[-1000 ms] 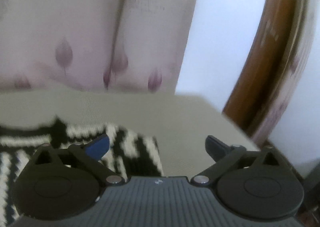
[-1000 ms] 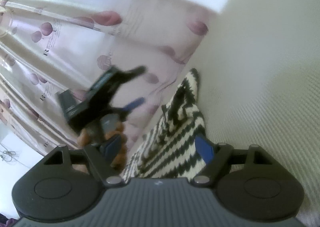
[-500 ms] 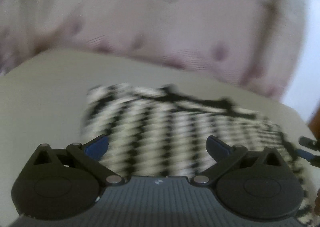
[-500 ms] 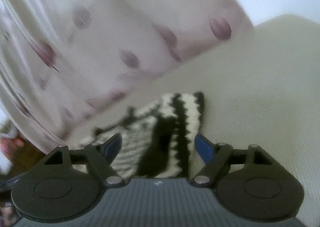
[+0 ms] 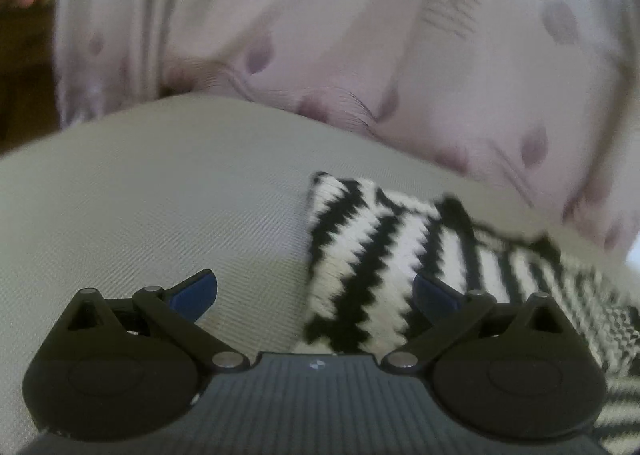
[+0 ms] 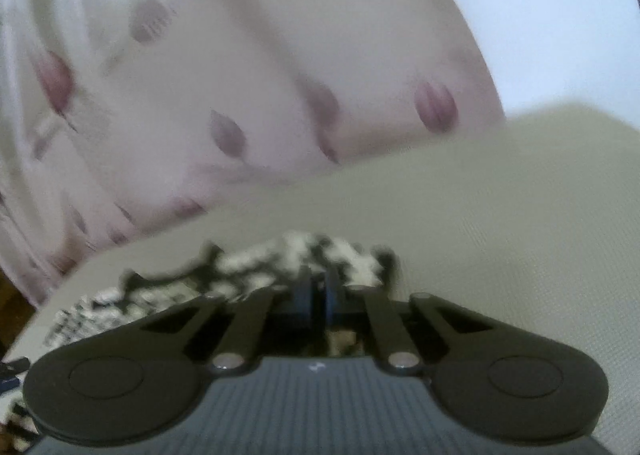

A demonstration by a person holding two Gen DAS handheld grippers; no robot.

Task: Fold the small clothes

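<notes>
Your left wrist camera sits low behind the left gripper (image 5: 314, 293), looking forward along its spread jaws across the beige tabletop (image 5: 140, 207) toward the leaf-print curtain (image 5: 360, 55), close to the end of the black-and-white knitted garment (image 5: 360, 255). Your right wrist camera rides behind the right gripper (image 6: 318, 291), just as low, facing the same curtain (image 6: 240, 75) with the white wall (image 6: 540, 15) at upper right. Both views share the garment (image 6: 280, 259), the tabletop (image 6: 520, 215) and the curtain.
</notes>
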